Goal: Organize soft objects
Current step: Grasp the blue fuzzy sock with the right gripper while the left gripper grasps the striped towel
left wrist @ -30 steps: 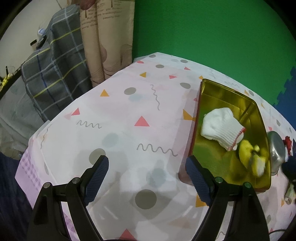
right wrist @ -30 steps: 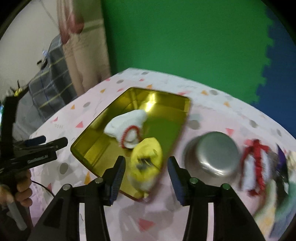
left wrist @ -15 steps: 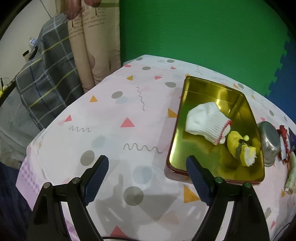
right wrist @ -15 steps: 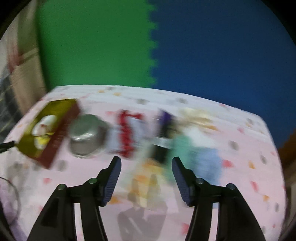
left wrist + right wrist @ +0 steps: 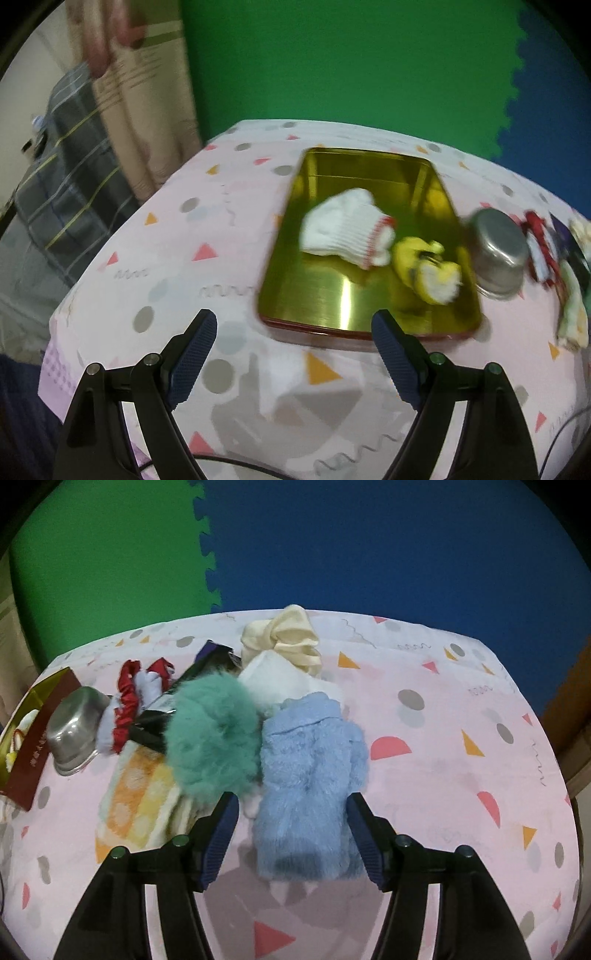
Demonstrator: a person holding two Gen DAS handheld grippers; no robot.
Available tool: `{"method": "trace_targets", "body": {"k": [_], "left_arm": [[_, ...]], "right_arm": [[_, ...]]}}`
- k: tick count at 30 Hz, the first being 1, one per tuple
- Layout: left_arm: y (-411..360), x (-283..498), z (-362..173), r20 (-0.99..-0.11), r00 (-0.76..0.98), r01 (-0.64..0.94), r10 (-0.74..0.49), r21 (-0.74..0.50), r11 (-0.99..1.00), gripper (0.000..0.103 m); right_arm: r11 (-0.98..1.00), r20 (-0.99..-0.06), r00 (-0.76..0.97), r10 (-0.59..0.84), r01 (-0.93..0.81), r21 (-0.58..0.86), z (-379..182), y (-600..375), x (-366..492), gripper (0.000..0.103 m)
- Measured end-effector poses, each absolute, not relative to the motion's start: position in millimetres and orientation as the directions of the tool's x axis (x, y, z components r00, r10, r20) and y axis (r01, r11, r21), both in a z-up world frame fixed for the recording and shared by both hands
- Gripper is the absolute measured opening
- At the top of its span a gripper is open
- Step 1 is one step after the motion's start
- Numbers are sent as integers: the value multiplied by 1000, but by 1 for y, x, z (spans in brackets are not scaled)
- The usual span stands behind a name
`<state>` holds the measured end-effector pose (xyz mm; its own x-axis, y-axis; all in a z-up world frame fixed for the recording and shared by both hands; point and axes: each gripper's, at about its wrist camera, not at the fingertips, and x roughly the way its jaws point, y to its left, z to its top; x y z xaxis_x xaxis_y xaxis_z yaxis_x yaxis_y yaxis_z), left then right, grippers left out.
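In the left wrist view a gold tray (image 5: 332, 306) holds a white glove (image 5: 343, 230) and a yellow soft item (image 5: 428, 273). My left gripper (image 5: 295, 356) is open and empty, just in front of the tray's near edge. In the right wrist view my right gripper (image 5: 291, 834) is open, its fingers on either side of the near end of a fluffy blue item (image 5: 310, 775). A fluffy green item (image 5: 212, 734), a cream cloth (image 5: 284, 638), a white item (image 5: 280, 681), an orange-and-yellow towel (image 5: 140, 794) and a red scrunchie (image 5: 129, 698) lie beside it.
An upturned metal bowl (image 5: 74, 731) stands between the tray (image 5: 33, 746) and the pile; it also shows in the left wrist view (image 5: 498, 251). A dark flat object (image 5: 192, 668) lies under the pile. Green and blue foam walls stand behind the table. Curtains and a plaid cloth hang at left.
The right gripper has swung from the tray over to the pile and now straddles the blue item. The left gripper has turned right, bringing the tray to the middle of its view.
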<state>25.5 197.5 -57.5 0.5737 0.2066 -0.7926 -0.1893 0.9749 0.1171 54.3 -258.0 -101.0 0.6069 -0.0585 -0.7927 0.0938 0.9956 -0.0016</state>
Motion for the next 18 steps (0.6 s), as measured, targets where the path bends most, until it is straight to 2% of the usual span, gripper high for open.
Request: {"method": "trace_targets", "body": {"k": [6, 15, 16, 17, 18], "left_arm": [[147, 25, -52, -789, 593, -56, 158, 156, 986, 86], [53, 35, -48, -810, 585, 170, -27, 90, 981, 87], [39, 36, -49, -810, 584, 197, -46, 86, 977, 87], [30, 38, -50, -812, 580, 217, -62, 81, 973, 87], [19, 39, -51, -813, 576, 244, -86, 71, 967, 87]], "right_arm": [[993, -792, 606, -72, 120, 2, -114, -268, 69, 62], [994, -778, 624, -72, 112, -2, -122, -276, 72, 61], [993, -774, 628, -79, 117, -6, -122, -277, 70, 55], [993, -770, 633, -80, 118, -6, -122, -279, 67, 45], [993, -770, 634, -78, 117, -5, -122, -281, 65, 41]]}}
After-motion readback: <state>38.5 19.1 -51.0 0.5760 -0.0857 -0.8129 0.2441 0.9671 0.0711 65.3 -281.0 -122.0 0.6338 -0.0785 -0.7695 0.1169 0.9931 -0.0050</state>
